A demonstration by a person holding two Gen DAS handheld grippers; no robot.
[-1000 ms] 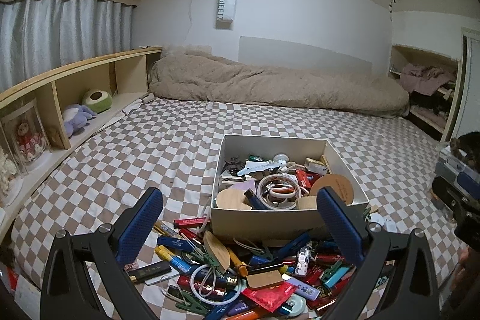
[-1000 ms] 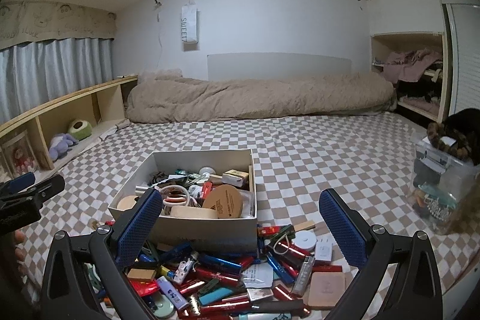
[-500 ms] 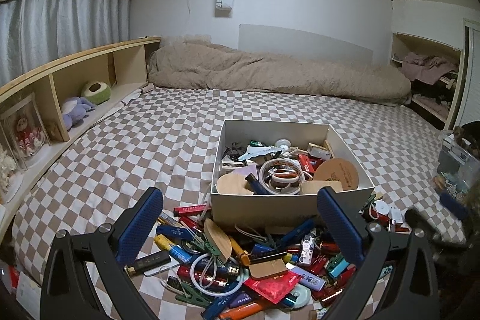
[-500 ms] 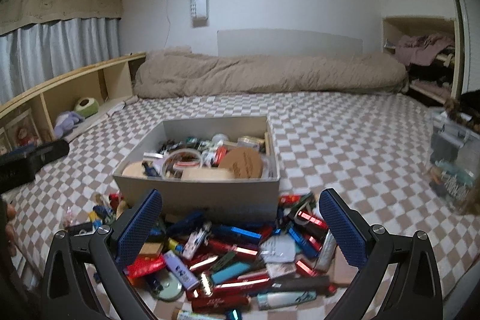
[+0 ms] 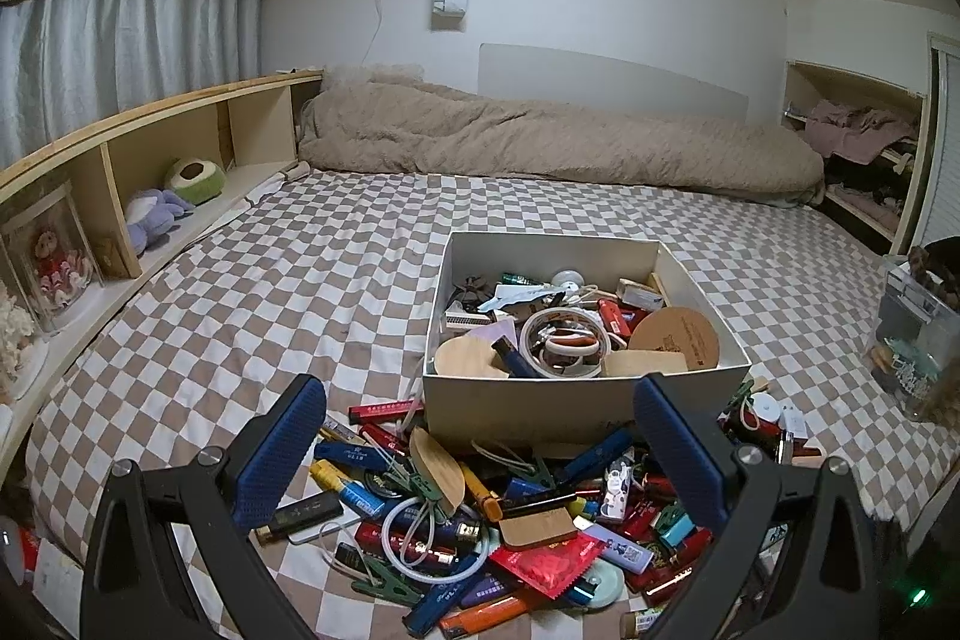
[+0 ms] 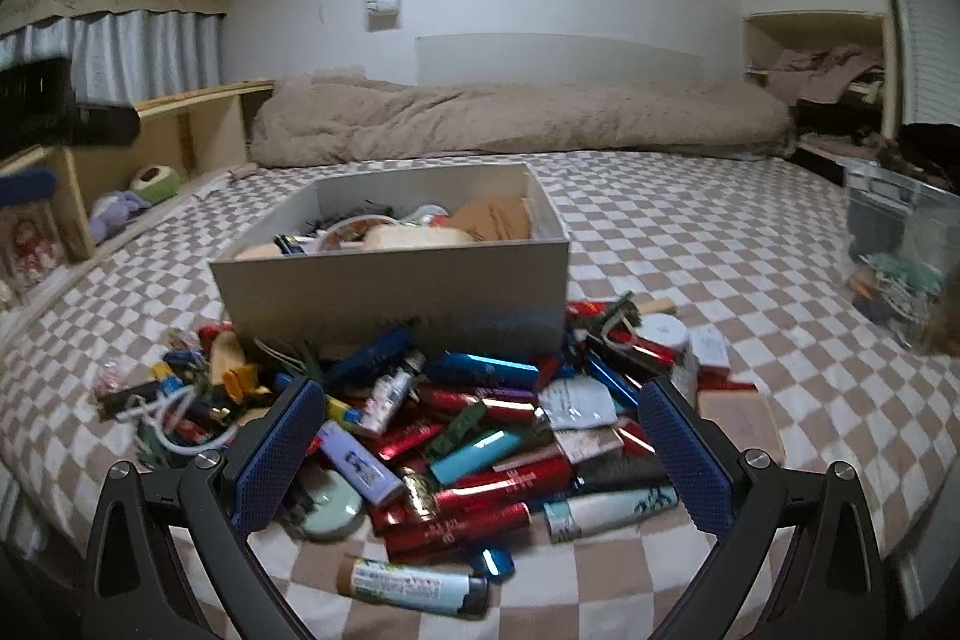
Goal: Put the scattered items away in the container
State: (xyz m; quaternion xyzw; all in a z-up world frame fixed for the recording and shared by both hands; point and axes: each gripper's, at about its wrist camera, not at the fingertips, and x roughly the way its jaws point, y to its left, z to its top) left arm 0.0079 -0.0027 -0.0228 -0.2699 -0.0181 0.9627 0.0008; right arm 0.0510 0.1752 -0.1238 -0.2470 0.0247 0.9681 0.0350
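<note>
A grey cardboard box (image 5: pixel 528 403) (image 6: pixel 390 289) sits on the checkered bed, partly filled with tape rings, wooden discs and small items. In front of it lies a heap of scattered items (image 5: pixel 510 520) (image 6: pixel 480 436): red tubes, lighters, clips, a white cable loop, a red packet. My left gripper (image 5: pixel 480 454) hovers open above the heap with nothing between its fingers. My right gripper (image 6: pixel 480 454) is open too, low over the heap, framing red tubes and a light-blue lighter (image 6: pixel 474 454). The left gripper's dark body shows at the left edge of the right wrist view.
A clear plastic bin (image 5: pixel 918 334) (image 6: pixel 900 256) stands at the bed's right edge. A rolled beige duvet (image 5: pixel 558 142) lies at the back. Wooden shelves (image 5: pixel 150 148) with plush toys run along the left. The bed's front edge is right below the heap.
My right gripper has dropped low and moved closer to the heap, so the box now shows side-on. My left gripper has dipped slightly toward the heap. Both stay open.
</note>
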